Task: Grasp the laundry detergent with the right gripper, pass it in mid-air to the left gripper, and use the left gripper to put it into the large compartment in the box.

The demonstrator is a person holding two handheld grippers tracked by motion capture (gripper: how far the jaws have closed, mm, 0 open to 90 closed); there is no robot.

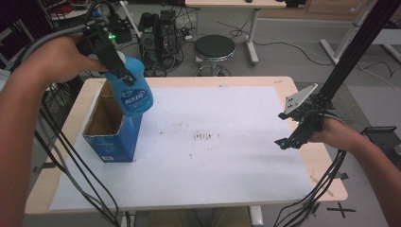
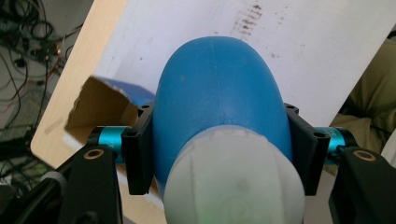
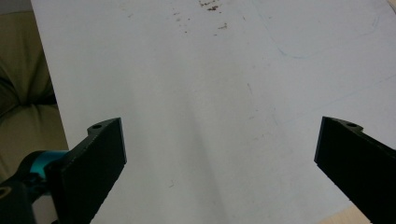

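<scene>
White paper (image 1: 227,156) covers my worktop (image 1: 293,85); my left tool (image 1: 124,75) is clamped on the blue bottle (image 1: 134,92), above the open blue box (image 1: 111,135). My right tool (image 3: 219,154) hangs with jaws wide apart, holding nothing.

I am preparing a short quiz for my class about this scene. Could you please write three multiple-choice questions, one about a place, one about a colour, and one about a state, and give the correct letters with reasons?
1. Where is the blue bottle?
A. lying on the white sheet
B. held above the open blue box
C. on the stool

2. What colour is the bottle's cap?
A. white
B. red
C. black

3. How are the jaws of the right gripper?
A. shut on the bottle
B. shut on the box
C. open with nothing between

Answers: 1 B, the left gripper clamps it over the box; 2 A, the left gripper view shows it white; 3 C, bare white sheet shows between them.
</scene>
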